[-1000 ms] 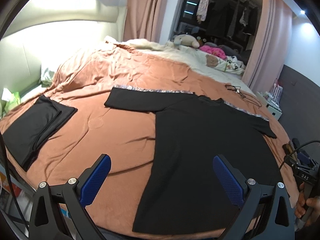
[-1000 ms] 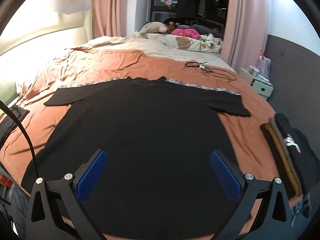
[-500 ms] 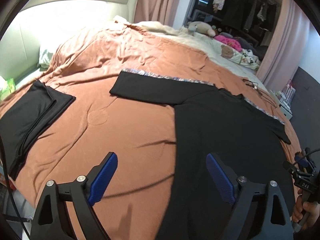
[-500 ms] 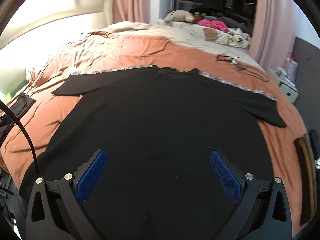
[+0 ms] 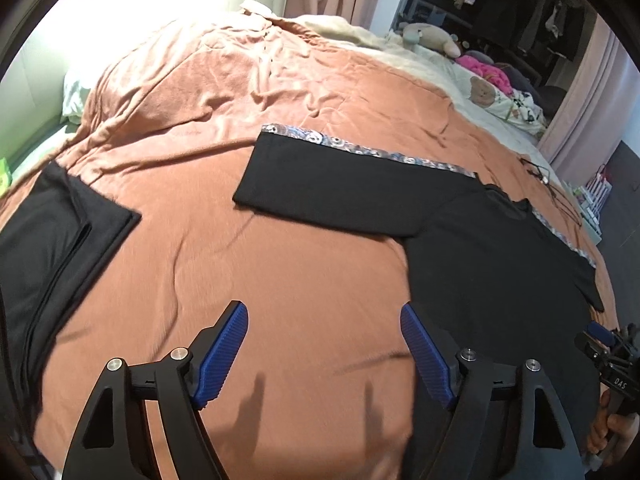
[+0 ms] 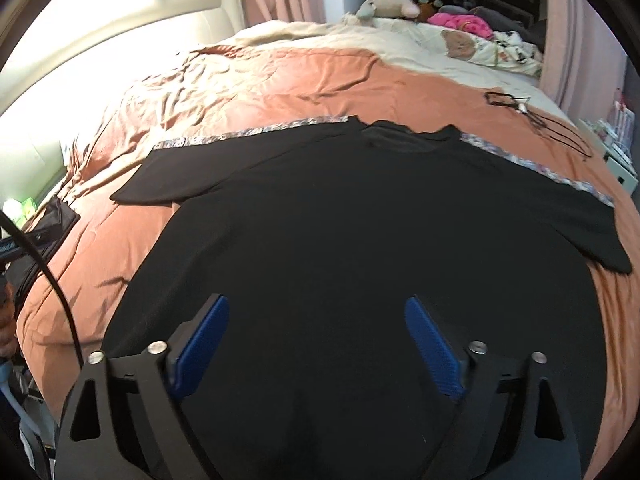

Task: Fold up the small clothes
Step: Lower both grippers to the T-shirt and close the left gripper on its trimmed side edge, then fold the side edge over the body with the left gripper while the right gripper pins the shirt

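A black T-shirt (image 6: 360,220) with patterned trim on the sleeve tops lies spread flat on the orange bedspread (image 5: 280,264). In the left wrist view its left sleeve (image 5: 340,192) reaches out to the left. My left gripper (image 5: 324,344) is open and empty, above the bedspread just left of the shirt's side edge. My right gripper (image 6: 316,332) is open and empty, over the shirt's lower body. The right gripper's body also shows at the right edge of the left wrist view (image 5: 612,360).
A folded black garment (image 5: 52,248) lies at the bed's left edge. Plush toys and a pink cloth (image 6: 460,20) sit on the cream blanket at the far end. A black cord (image 6: 532,112) lies at the far right. A white nightstand (image 6: 612,152) stands beside the bed.
Both grippers have moved forward and lower over the bed. The left one has swung left off the shirt's hem onto the bedspread side. The shirt has not moved.
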A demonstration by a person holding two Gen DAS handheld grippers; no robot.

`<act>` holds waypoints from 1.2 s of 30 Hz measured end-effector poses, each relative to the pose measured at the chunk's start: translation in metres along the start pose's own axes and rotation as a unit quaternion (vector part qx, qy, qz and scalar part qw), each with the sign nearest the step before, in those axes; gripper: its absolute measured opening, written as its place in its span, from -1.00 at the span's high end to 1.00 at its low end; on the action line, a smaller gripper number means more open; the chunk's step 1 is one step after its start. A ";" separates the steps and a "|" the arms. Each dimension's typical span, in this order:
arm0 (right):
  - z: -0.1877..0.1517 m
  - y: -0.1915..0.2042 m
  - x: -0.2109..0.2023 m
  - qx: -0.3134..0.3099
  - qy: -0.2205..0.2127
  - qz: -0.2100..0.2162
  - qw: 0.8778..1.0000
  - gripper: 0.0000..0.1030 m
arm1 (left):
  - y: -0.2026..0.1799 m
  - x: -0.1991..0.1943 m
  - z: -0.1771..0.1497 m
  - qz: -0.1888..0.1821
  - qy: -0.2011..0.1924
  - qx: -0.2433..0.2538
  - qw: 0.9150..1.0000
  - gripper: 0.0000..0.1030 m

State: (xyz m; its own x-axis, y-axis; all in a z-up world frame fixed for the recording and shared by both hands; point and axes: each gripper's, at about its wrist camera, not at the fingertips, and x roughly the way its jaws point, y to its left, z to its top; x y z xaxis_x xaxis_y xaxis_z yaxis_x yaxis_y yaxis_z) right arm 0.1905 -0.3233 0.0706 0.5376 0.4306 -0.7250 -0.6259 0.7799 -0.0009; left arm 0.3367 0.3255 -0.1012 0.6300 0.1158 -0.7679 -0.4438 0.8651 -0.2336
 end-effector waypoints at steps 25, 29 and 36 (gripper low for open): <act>0.096 0.047 0.143 -0.038 0.070 0.070 0.994 0.10 | 0.086 0.122 0.088 0.013 0.087 -0.110 0.990 -0.28; 0.107 0.059 0.173 -0.032 0.086 0.093 0.991 0.37 | 0.093 0.139 0.088 0.007 0.098 -0.128 0.987 0.00; 0.126 0.074 0.225 -0.003 0.108 0.121 0.987 0.78 | 0.098 0.141 0.100 -0.005 0.087 -0.143 0.986 0.86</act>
State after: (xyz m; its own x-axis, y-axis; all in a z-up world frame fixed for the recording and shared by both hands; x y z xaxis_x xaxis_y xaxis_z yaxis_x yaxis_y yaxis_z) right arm 0.3361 -0.1114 -0.0059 0.2388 0.4965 -0.8345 -0.7252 0.6627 0.1868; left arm 0.4457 0.4750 -0.1729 0.5278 0.0010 -0.8493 -0.6147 0.6905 -0.3812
